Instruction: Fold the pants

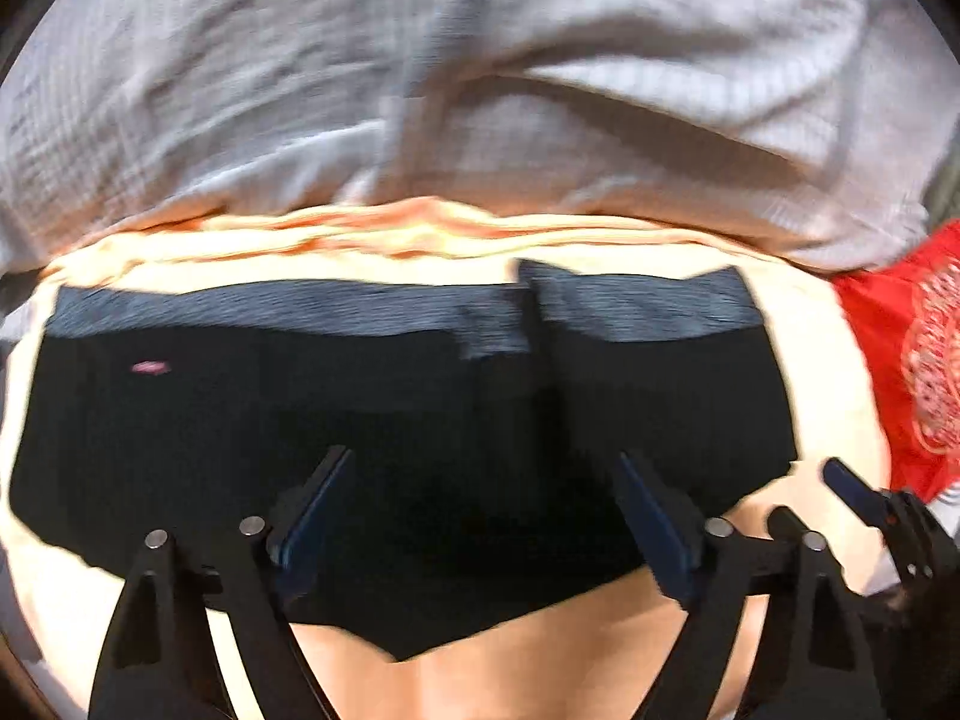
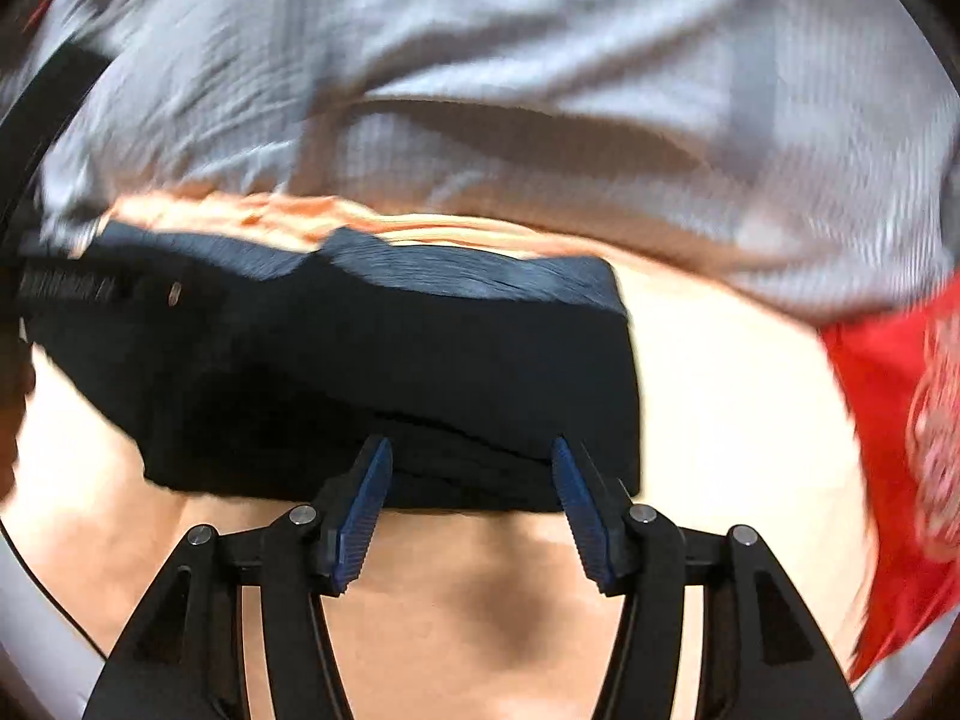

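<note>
Left wrist view: one pair of dark pants (image 1: 360, 420); two grippers, left gripper (image 1: 486, 468) and right gripper (image 2: 471, 450), fingers apart.

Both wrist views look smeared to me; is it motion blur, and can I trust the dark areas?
Left wrist view: grey sheet streaked with blur, black folded pants crushed to near-featureless shadow. Right wrist view: similar blur, red patterned cloth smeared, peach bed cover overexposed.
</note>
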The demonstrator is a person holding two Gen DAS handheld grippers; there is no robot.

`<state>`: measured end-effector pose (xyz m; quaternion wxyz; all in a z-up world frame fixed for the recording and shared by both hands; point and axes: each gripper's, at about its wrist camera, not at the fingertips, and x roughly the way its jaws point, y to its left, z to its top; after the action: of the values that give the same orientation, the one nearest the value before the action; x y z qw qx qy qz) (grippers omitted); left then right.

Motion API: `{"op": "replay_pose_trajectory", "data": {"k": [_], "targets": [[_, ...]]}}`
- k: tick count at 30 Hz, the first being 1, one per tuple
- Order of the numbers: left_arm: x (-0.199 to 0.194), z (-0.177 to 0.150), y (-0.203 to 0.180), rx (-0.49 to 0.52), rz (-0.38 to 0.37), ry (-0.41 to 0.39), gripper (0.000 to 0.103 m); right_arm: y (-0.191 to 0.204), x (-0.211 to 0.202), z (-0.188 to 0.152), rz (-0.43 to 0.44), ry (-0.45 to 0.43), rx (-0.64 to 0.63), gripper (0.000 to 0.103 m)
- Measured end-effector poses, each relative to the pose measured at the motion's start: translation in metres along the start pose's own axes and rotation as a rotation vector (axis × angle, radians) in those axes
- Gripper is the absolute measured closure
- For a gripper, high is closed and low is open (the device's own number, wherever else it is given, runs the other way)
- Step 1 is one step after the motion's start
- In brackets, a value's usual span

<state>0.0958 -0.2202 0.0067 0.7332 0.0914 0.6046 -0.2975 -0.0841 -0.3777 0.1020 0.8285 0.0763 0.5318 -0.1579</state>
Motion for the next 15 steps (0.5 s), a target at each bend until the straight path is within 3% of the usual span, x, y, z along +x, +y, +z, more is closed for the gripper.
{"op": "replay_pose_trajectory", "data": {"k": [4,6,9,13,14,15], "targets": [[0.014,0.006,-0.024,0.029,-0.058,0.036,0.031,-0.023,0.007,-0.005,0.050,0.050,0.109,0.043],[0.028,0.006,-0.029,0.029,-0.083,0.093,0.068,-0.028,0.010,-0.010,0.074,0.069,0.149,0.043],[0.034,0.000,-0.032,0.030,-0.083,0.116,0.089,-0.033,0.017,-0.014,0.102,0.096,0.201,0.043],[0.020,-0.010,-0.034,0.037,-0.094,0.094,0.089,-0.038,0.020,-0.017,0.122,0.113,0.244,0.048],[0.021,-0.014,-0.033,0.043,-0.084,0.101,0.096,-0.040,0.019,-0.018,0.123,0.114,0.249,0.048],[0.024,-0.018,-0.031,0.047,-0.075,0.117,0.097,-0.041,0.019,-0.019,0.121,0.117,0.252,0.048]]}}
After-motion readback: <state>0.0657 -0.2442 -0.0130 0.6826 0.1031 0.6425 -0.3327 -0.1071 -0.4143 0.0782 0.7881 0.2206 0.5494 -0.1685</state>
